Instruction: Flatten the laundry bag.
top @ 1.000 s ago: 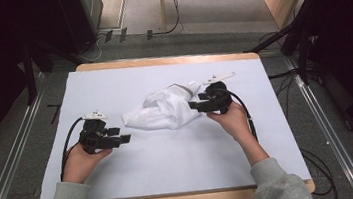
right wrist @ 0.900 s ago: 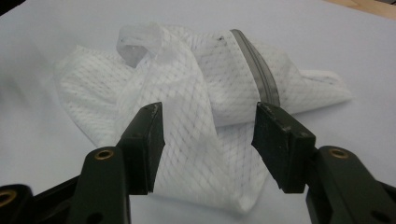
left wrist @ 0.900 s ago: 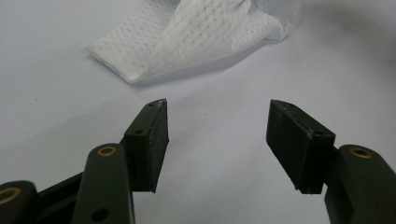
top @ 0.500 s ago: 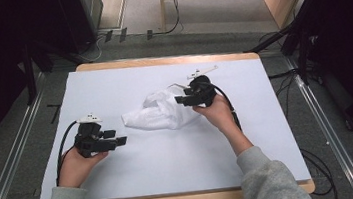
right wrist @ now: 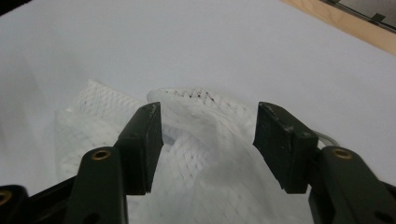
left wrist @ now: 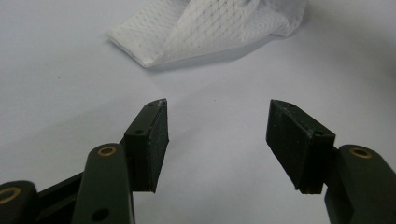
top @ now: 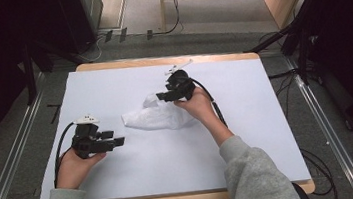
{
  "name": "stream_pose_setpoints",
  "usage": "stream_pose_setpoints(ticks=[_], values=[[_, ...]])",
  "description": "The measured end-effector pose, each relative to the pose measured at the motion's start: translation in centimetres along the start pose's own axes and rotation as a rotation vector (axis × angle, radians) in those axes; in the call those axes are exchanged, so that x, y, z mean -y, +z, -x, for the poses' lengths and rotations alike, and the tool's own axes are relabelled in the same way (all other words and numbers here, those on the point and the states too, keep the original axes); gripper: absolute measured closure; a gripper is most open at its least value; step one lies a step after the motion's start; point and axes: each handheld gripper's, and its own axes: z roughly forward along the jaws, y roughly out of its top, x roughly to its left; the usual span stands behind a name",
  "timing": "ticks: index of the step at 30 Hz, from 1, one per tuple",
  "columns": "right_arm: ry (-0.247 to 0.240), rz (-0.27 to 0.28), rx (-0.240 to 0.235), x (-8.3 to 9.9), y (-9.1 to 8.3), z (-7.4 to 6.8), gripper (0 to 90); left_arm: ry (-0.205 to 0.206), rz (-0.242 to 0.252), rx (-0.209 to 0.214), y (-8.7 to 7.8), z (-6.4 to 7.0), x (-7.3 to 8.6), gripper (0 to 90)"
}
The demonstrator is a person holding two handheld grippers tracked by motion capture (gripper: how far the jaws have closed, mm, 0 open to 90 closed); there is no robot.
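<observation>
White mesh cloth (top: pixel 159 116) lies under the released right claw (top: pixel 163 97); left claw (top: pixel 116 138), also released, sits apart.

The right claw (top: pixel 163 96) and the hand (top: pixel 196 105) holding it cover the far right part of the white mesh cloth (top: pixel 154 117) in the high view, so the cloth's outline under them cannot be made out. In the right gripper view the cloth (right wrist: pixel 205 154) runs off the bottom edge between the jaws, and whether the pads touch it is unclear. In the left gripper view the left claw (left wrist: pixel 217 135) points toward the cloth (left wrist: pixel 210 28), whose far part is cut off by the top edge. Both forearms leave the high view at its bottom edge.
</observation>
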Motion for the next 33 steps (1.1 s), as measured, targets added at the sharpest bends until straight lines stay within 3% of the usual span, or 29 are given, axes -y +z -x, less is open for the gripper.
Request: stream_pose_setpoints(ticks=[3, 5, 6, 8, 9, 10, 11, 14, 20, 28, 33], values=[[-0.019, -0.035, 0.006, -0.4, 1.6, -0.7, 40.2, 0.003, 0.0, 0.001, 0.0, 0.0, 0.0, 39.8], [-0.025, -0.059, 0.014, -0.5, 2.6, -1.1, 44.3, 0.003, -0.002, 0.003, 0.0, -0.1, 0.0, 39.9], [-0.031, -0.067, 0.021, -0.5, 3.0, -1.2, 48.5, 0.001, 0.0, 0.003, 0.0, -0.1, 0.1, 39.9], [-0.062, -0.096, 0.05, -0.4, 3.6, -1.4, 70.1, -0.001, -0.002, 0.001, 0.0, -0.1, 0.1, 39.9], [-0.08, -0.104, 0.068, -0.3, 3.7, -1.5, 75.3, 0.0, -0.002, 0.001, 0.0, -0.1, 0.1, 40.0], [-0.078, -0.108, 0.075, -0.3, 3.7, -1.5, 84.5, -0.001, -0.001, 0.001, 0.0, -0.2, 0.1, 40.0], [-0.068, -0.103, 0.059, -0.2, 3.5, -1.4, 88.1, -0.003, -0.001, 0.002, 0.0, -0.2, 0.1, 40.0], [-0.022, -0.052, -0.001, -0.5, 2.2, -1.0, 89.7, -0.005, -0.004, 0.0, 0.0, -0.2, 0.1, 40.0], [-0.031, 0.066, -0.072, -0.5, -2.2, -1.4, 89.4, -0.005, -0.005, 0.001, 0.1, -0.2, -0.1, 40.1], [-0.048, 0.146, -0.129, 2.4, -7.3, -2.6, 89.1, 0.005, -0.015, 0.008, 0.8, 0.2, -0.5, 40.2], [-0.046, 0.151, -0.153, 4.9, -8.8, -3.2, 88.9, 0.011, -0.019, 0.018, 1.2, 0.3, -0.9, 40.4]])
